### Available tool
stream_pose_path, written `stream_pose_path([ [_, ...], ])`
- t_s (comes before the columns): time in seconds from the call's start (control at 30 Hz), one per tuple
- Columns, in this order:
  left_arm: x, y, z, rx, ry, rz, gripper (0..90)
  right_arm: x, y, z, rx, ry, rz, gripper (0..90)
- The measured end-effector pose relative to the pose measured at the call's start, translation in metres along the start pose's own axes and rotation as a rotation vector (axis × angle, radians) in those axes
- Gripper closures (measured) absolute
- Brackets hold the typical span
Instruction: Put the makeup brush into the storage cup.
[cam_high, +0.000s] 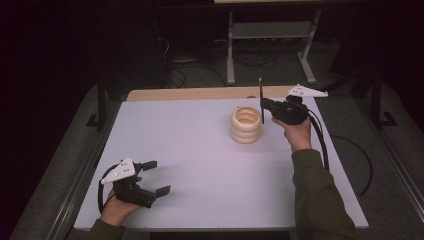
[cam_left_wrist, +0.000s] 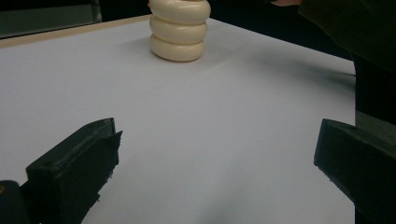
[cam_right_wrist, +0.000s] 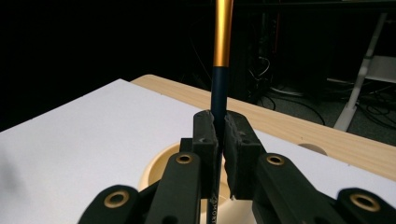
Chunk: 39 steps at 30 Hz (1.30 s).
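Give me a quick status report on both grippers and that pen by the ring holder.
Right gripper shut on upright dark blue pen with gold top, beside cream ribbed ring-stack holder. Left gripper open, low over white table. Nothing in the way.

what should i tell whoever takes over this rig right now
Right gripper: shut on the pen, held upright just beside the ring holder, above its rim.
Left gripper: open, holding nothing, low over the table at the near left.
Done: pen picked up and brought to the holder.
Left: probably lower the pen into the holder's opening, then release.
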<state>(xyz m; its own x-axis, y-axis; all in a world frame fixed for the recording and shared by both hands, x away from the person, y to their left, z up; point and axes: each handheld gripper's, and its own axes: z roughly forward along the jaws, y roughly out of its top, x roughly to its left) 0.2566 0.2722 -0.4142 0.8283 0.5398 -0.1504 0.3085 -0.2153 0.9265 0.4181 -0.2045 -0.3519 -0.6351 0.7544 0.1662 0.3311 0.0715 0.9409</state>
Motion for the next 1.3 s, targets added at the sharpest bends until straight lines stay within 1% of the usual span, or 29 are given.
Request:
stream_pose_path([
  [0.23,0.000,0.000,0.000,0.000,0.000,0.000,0.0,0.001,0.002,0.007,-0.015,0.004,0.003,82.6],
  [0.43,0.001,0.000,0.000,0.001,0.001,0.003,0.0,0.004,0.004,0.017,-0.018,0.008,-0.013,82.6],
  [0.7,0.001,0.000,-0.001,0.001,0.000,0.004,0.0,0.006,0.004,0.029,-0.023,0.012,-0.006,82.6],
  [0.97,0.001,0.000,-0.001,0.001,0.000,0.005,0.0,0.011,0.002,0.042,-0.011,0.024,0.001,82.6],
  [1.0,0.001,0.000,-0.001,0.001,-0.001,0.006,0.0,0.011,0.001,0.043,-0.009,0.025,-0.007,82.6],
  [1.3,0.001,0.000,-0.001,-0.005,-0.001,-0.001,0.0,0.019,0.000,0.058,0.012,0.037,-0.014,82.6],
])
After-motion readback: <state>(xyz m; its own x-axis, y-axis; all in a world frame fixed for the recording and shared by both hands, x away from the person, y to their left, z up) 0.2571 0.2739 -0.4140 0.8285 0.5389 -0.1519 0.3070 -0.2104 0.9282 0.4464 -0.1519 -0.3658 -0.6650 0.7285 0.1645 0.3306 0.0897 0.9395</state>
